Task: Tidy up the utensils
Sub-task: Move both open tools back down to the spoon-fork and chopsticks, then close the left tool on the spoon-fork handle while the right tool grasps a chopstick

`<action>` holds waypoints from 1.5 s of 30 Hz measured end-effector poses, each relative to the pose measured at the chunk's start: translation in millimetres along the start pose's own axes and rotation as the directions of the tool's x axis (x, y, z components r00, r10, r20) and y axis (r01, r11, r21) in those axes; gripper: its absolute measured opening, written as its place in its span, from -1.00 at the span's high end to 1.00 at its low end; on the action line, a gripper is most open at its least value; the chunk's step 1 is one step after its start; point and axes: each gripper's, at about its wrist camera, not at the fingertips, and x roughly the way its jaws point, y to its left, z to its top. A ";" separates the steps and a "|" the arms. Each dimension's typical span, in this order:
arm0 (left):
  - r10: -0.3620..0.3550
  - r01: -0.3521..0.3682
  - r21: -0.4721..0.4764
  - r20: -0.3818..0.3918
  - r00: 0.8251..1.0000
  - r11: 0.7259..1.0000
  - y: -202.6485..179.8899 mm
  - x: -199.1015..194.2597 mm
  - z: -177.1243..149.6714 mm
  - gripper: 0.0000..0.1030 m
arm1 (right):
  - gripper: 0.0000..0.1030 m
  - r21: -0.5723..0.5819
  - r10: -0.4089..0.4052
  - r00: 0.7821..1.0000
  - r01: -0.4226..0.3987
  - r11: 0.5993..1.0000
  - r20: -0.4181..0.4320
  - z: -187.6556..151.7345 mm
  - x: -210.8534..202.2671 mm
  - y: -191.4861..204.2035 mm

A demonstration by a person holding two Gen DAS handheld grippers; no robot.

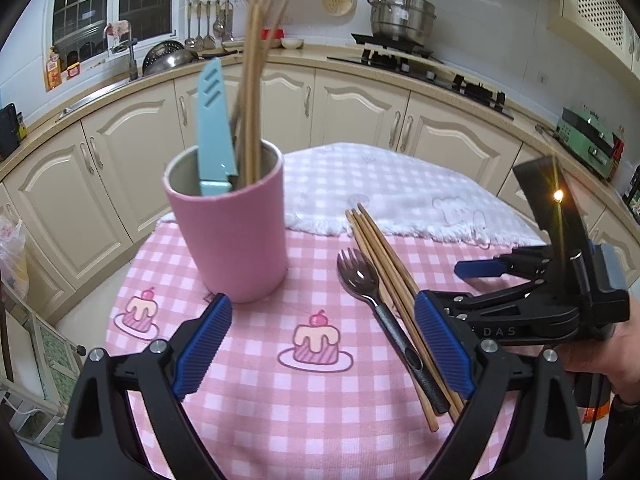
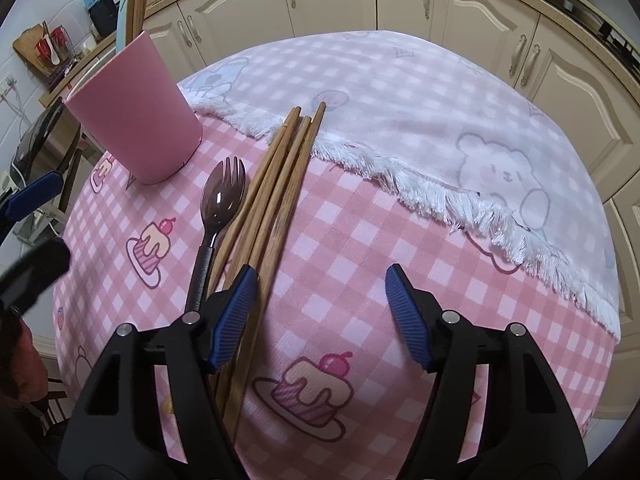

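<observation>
A pink cup (image 1: 230,232) stands on the pink checked tablecloth and holds a blue sheathed knife (image 1: 214,136) and several wooden chopsticks (image 1: 252,92). More wooden chopsticks (image 1: 394,292) lie flat to its right beside a dark spork (image 1: 376,300). My left gripper (image 1: 322,344) is open and empty, low over the cloth in front of the cup. My right gripper (image 2: 322,316) is open and empty; its left finger (image 2: 236,316) hovers over the lying chopsticks (image 2: 276,204), with the spork (image 2: 218,208) and cup (image 2: 138,116) to the left. It also shows in the left wrist view (image 1: 452,284).
A white fringed checked cloth (image 1: 400,192) covers the table's far part. Cream kitchen cabinets (image 1: 360,108) curve behind, with a sink, a stove and a steel pot (image 1: 402,14) on the counter. The table edge drops off on the left.
</observation>
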 end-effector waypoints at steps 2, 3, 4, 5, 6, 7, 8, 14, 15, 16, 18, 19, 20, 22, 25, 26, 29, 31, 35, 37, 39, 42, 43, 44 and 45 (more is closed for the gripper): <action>0.007 -0.007 0.008 -0.021 1.000 1.000 -4.5 7.0 -0.9 -0.76 | -0.29 -0.020 -0.013 1.000 0.013 1.000 -0.001 0.6 0.9 3.4; 0.013 -0.013 0.013 -0.037 0.999 1.000 -7.1 12.3 -2.2 -0.76 | -0.29 -0.026 -0.016 1.000 0.016 1.000 -0.001 1.3 1.6 4.6; 0.019 -0.018 0.017 -0.050 0.999 1.000 -9.1 17.1 -2.4 -0.76 | -0.29 -0.030 -0.018 1.000 0.018 0.999 -0.001 1.9 2.2 5.4; 0.030 -0.028 0.022 -0.072 0.997 0.999 -11.4 24.2 -3.2 -0.76 | -0.29 -0.033 -0.018 1.000 0.018 0.999 -0.001 2.3 2.5 5.5; 0.036 -0.034 0.023 -0.090 0.995 0.999 -12.9 29.6 -3.8 -0.76 | -0.29 -0.033 -0.016 1.000 0.016 0.999 0.000 2.1 2.3 5.3; 0.038 -0.036 0.023 -0.101 0.994 0.999 -13.3 33.6 -4.4 -0.76 | -0.29 -0.030 -0.012 1.000 0.012 0.999 0.001 1.8 1.8 4.4; 0.041 -0.039 0.021 -0.112 0.993 0.999 -14.1 38.2 -4.9 -0.76 | -0.29 -0.022 -0.006 1.000 0.006 1.000 0.003 1.2 1.1 2.6; 0.055 -0.057 -0.005 -0.194 0.980 0.998 -15.1 69.1 -9.1 -0.76 | -0.28 -0.011 0.009 1.000 -0.009 1.000 0.009 -0.6 -1.5 -7.6; 0.056 -0.060 -0.014 -0.198 0.979 0.998 -14.6 71.4 -9.1 -0.76 | -0.28 -0.011 0.007 1.000 -0.007 1.000 0.008 -0.6 -1.4 -9.0; 0.052 -0.058 -0.026 -0.196 0.979 0.998 -13.3 72.1 -8.6 -0.76 | -0.28 -0.015 0.010 1.000 -0.010 1.000 0.008 -0.5 -1.2 -10.6; 0.042 -0.051 -0.045 -0.198 0.979 0.998 -11.4 74.1 -7.1 -0.76 | -0.27 -0.014 0.014 1.000 -0.014 1.000 0.010 -0.2 -1.1 -11.8; 0.044 -0.056 -0.054 -0.196 0.980 0.997 -10.2 75.4 -6.5 -0.76 | -0.27 -0.012 0.013 1.000 -0.013 1.000 0.011 0.4 -1.0 -13.3; 0.047 -0.060 -0.060 -0.196 0.979 0.996 -8.2 76.2 -5.9 -0.76 | -0.27 -0.011 0.015 1.000 -0.015 1.000 0.012 0.4 -0.9 -13.9; 0.050 -0.066 -0.075 -0.201 0.978 0.995 -5.9 79.5 -2.9 -0.75 | -0.27 -0.014 0.023 1.000 -0.022 1.000 0.013 0.7 -0.9 -15.4; 0.073 -0.088 -0.064 -0.209 0.975 0.994 -8.2 84.9 -1.6 -0.75 | -0.27 -0.022 0.025 1.000 -0.024 0.999 0.015 0.3 -0.8 -15.6; 0.084 -0.097 -0.054 -0.211 0.974 0.994 -8.1 85.7 -1.9 -0.73 | -0.27 -0.023 0.026 1.000 -0.026 0.999 0.015 0.3 -0.8 -15.8; 0.106 -0.110 -0.013 -0.200 0.974 0.994 -14.4 88.1 1.0 -0.45 | -0.27 -0.031 0.026 1.000 -0.025 0.999 0.013 0.8 -0.7 -15.1; 0.096 -0.098 -0.003 -0.198 0.975 0.995 -16.7 87.3 4.7 -0.08 | -0.27 -0.032 0.026 1.000 -0.025 0.999 0.009 2.4 -0.3 -14.6; 0.075 -0.074 0.011 -0.215 0.974 0.997 -18.5 90.4 12.5 0.33 | -0.27 -0.019 0.004 1.000 -0.004 1.000 -0.005 11.7 4.6 -9.6; 0.067 -0.063 0.023 -0.227 0.971 0.998 -17.7 92.2 15.1 0.45 | -0.24 -0.009 -0.010 1.000 0.010 1.000 -0.015 19.0 8.3 -5.6; 0.060 -0.053 0.038 -0.237 0.970 0.998 -18.2 94.2 17.3 0.55 | -0.22 -0.010 -0.025 0.999 0.025 1.000 -0.027 25.0 11.9 -1.5; 0.014 -0.008 0.025 -0.254 0.967 1.000 -15.6 97.2 20.7 0.79 | 0.20 -0.053 -0.088 0.995 0.086 0.995 -0.037 34.2 19.8 11.3; -0.014 0.016 0.006 -0.258 0.966 1.000 -13.2 98.2 21.8 0.79 | 0.42 -0.064 -0.091 0.995 0.088 0.994 -0.036 35.2 20.4 14.2; -0.040 0.036 -0.017 -0.260 0.965 0.999 -9.9 97.3 21.5 0.79 | 0.53 -0.082 -0.093 0.995 0.090 0.993 -0.034 36.7 21.4 18.4; -0.055 0.048 -0.033 -0.259 0.964 0.998 -7.2 96.0 21.0 0.79 | 0.82 -0.087 -0.085 0.996 0.082 0.993 -0.035 37.1 21.2 20.9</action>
